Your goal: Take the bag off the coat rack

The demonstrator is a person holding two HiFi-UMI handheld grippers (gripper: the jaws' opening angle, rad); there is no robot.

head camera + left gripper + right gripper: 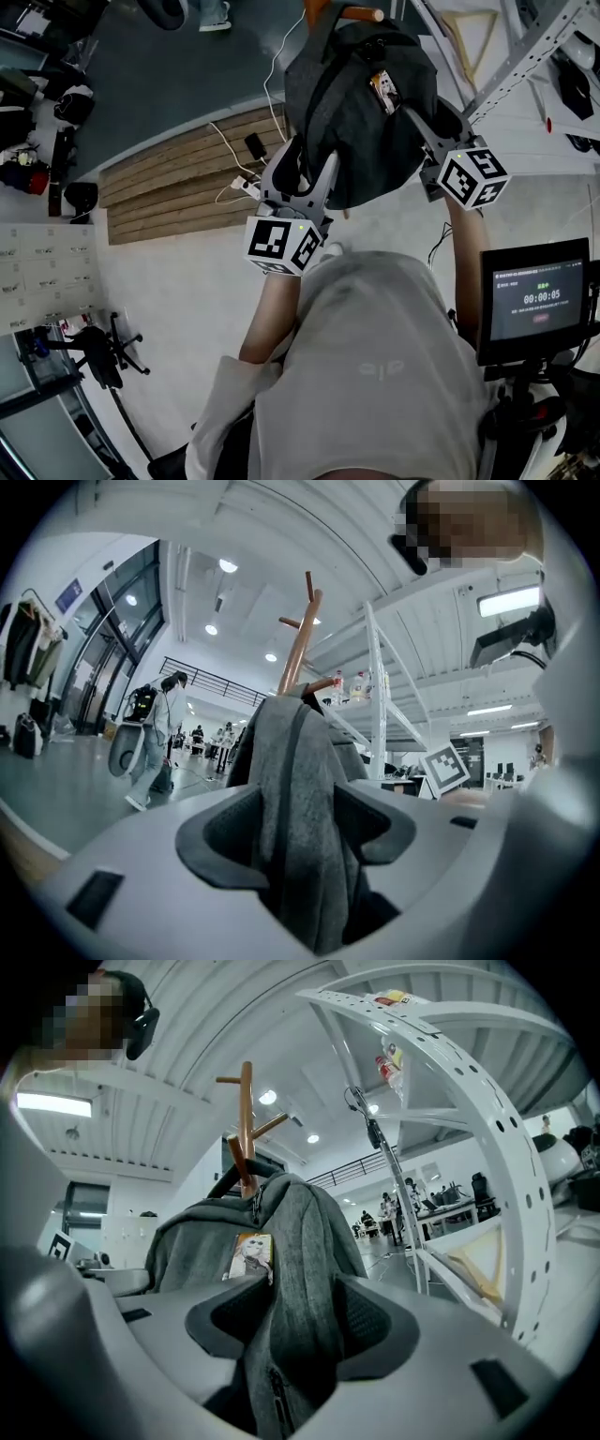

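- Bag [361, 103] hangs on the rack [298, 639], its top loop over a peg near the pole. It isn't lifted yet.
- Left gripper [309, 169] has its jaws wide apart, with a fold of the bag's grey fabric and a dark strap running down between the pads. I don't see the pads squeezing it, so I'd call it open around the fabric, not gripping.
- Right gripper [295, 1321] is the same: jaws spread, the bag's side panel with a zipper down the gap, nothing clamped.
- Why one each side: the bag is soft and bulky. Holding both flanks should keep it level and stop it swinging when the loop comes off the peg.
- Both grippers point level at mid-body of the bag, below the peg. That leaves room to push up, which is probably the point, since the loop has to clear the upturned peg tip before the bag can come away.
- Step in hand, my read: positioned for the grasp, closing not done. Task barely begun.
- Next needs: shut both on fabric thick enough to hold, then lift together, then pull towards the person.
- Risks: thin fabric slipping out of the pads; an uneven lift snagging the loop on the peg; the white shelf frame [506, 1147] is near on the right side, so watch the swing.
- Photo tag [250, 1255] on the bag faces the right gripper and is clear of its jaws.
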